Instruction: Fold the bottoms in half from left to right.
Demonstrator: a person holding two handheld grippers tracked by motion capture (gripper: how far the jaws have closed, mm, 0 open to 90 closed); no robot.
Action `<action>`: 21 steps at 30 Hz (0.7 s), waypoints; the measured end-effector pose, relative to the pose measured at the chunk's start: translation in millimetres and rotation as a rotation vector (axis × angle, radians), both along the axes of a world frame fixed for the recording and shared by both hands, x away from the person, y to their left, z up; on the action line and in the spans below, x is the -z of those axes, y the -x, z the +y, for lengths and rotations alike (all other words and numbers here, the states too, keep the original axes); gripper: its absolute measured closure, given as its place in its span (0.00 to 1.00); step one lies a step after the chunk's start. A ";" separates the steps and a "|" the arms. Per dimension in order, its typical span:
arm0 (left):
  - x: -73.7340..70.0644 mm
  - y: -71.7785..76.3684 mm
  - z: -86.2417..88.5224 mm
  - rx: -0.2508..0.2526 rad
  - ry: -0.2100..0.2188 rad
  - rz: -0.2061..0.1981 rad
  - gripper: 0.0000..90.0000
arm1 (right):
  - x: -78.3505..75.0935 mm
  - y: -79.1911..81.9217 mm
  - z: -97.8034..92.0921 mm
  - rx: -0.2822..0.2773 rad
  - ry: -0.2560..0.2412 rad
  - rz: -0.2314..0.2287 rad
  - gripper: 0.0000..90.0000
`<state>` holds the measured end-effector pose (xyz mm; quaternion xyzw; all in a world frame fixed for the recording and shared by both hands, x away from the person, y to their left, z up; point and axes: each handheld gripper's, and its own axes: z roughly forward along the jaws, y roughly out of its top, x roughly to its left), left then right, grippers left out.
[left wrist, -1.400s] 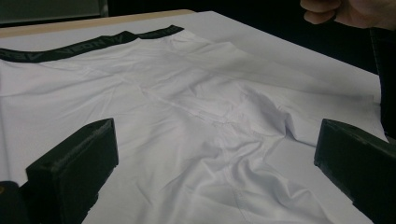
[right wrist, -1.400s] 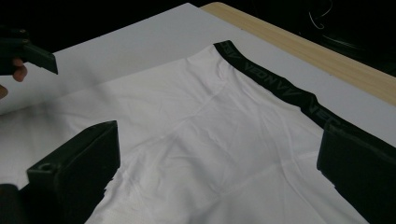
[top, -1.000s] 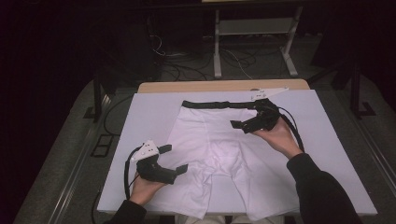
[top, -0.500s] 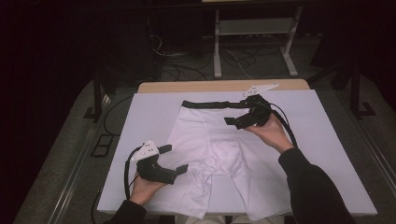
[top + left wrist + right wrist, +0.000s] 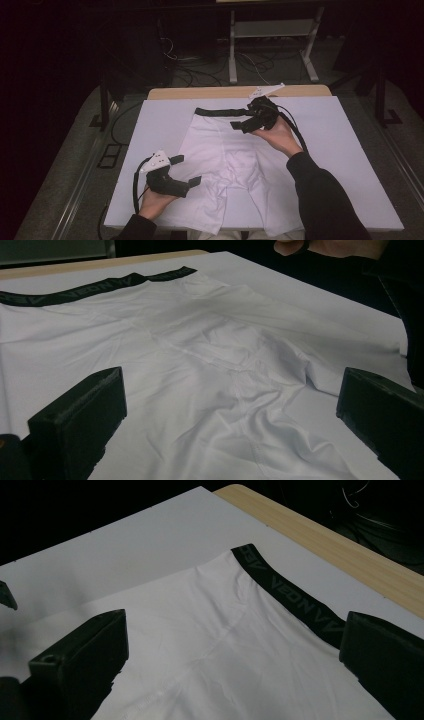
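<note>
1. Boxer briefs (image 5: 225, 165), white with a black waistband (image 5: 220, 112), lie flat on the white tabletop (image 5: 150, 135).
2. Right tool (image 5: 243, 124), jaws apart and empty, has shifted leftward along the waistband since a second ago, now hovering over its right part.
3. Left tool (image 5: 186, 171), jaws likewise apart, has stayed over the left leg (image 5: 195, 210).
4. That shift suggests a grasp at the waistband is near, likely for folding.
5. The garment's long axis runs away from the person, waistband at the far end, leg openings toward the near edge.
</note>
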<state>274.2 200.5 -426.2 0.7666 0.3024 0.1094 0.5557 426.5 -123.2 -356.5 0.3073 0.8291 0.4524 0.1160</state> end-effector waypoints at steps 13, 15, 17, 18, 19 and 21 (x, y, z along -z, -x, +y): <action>-0.2 0.1 0.0 0.002 0.007 0.000 0.00 | 2.6 -14.9 21.7 -0.010 0.012 0.010 0.00; -0.2 0.2 -0.1 0.002 0.008 0.000 0.00 | 2.8 -16.7 25.2 -0.012 0.012 0.013 0.00; -0.1 0.2 -0.1 0.003 0.007 0.000 0.00 | 2.9 -18.4 28.3 -0.012 0.013 0.014 0.00; -0.2 0.3 -0.1 0.003 0.008 0.001 0.00 | 3.0 -19.6 29.8 -0.016 0.015 0.013 0.00; -0.2 0.2 -0.1 0.003 0.008 0.000 0.00 | 3.1 -20.5 31.4 -0.015 0.016 0.014 0.00; 0.0 0.0 -0.2 0.003 0.008 0.001 0.00 | 3.1 -22.8 34.3 -0.018 0.017 0.013 0.00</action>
